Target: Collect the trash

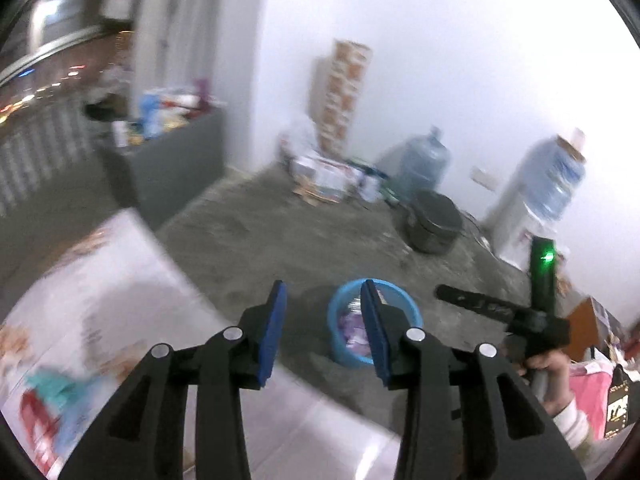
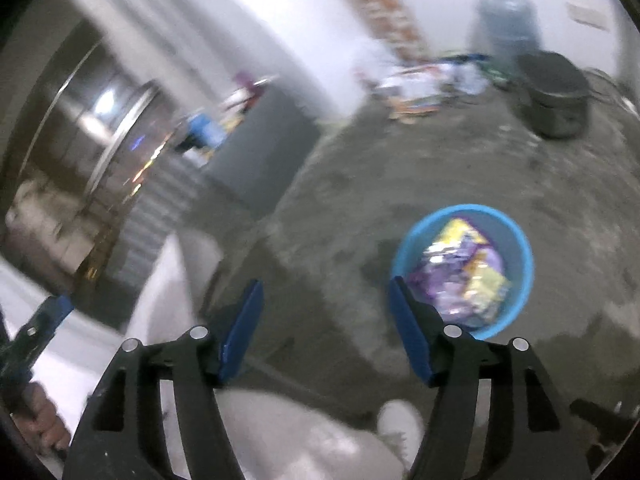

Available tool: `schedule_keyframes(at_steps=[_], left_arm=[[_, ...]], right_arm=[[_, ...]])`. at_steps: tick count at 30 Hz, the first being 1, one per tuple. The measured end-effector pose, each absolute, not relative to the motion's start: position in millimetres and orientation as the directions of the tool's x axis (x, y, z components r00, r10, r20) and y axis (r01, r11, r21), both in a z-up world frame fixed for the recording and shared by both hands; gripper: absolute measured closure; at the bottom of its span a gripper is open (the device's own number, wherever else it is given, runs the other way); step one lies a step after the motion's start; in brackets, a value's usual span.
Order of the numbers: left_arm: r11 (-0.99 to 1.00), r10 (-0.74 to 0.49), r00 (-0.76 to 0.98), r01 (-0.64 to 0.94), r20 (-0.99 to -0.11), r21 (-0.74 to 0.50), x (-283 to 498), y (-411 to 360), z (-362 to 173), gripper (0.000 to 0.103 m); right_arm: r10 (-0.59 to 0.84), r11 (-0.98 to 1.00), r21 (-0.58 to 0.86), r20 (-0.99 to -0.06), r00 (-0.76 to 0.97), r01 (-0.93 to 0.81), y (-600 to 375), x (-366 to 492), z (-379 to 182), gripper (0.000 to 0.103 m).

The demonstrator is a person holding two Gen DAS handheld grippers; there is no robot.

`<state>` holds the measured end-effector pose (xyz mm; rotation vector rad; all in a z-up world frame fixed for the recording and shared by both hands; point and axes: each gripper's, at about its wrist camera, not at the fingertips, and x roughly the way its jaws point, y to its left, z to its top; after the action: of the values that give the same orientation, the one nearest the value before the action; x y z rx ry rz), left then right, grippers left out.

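Both the left gripper (image 1: 324, 330) and right gripper (image 2: 326, 330) hover open and empty above the blue bin (image 2: 520, 240) of crumpled wrappers (image 2: 460, 276) on the concrete floor (image 2: 400, 168), so the drop-off seems done and the next move calls for finding more trash.

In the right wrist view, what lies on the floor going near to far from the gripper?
Blue bin of wrappers → dark round pot → large water jug by the wall.
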<state>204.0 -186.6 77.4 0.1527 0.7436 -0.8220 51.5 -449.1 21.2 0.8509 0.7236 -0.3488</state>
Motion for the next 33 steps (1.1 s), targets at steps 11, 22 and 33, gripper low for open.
schedule_keyframes(at_steps=[11, 22, 33], left_arm=[[0.921, -0.389, 0.671, 0.304, -0.632, -0.244, 211.1, 45.5, 67.2, 0.066], [0.924, -0.372, 0.680, 0.202, -0.632, -0.326, 201.6, 119.0, 32.0, 0.072], [0.910, -0.371, 0.644, 0.109, -0.669, -0.400, 178.2, 167.5, -7.6, 0.076]], right_arm=[[0.339, 0.685, 0.663, -0.657, 0.674, 0.302, -351.6, 133.4, 35.4, 0.040], [0.533, 0.664, 0.721, -0.643, 0.550, 0.199, -258.2, 193.5, 25.8, 0.040], [0.645, 0.601, 0.775, -0.615, 0.453, 0.197, -222.5, 217.8, 13.4, 0.040]])
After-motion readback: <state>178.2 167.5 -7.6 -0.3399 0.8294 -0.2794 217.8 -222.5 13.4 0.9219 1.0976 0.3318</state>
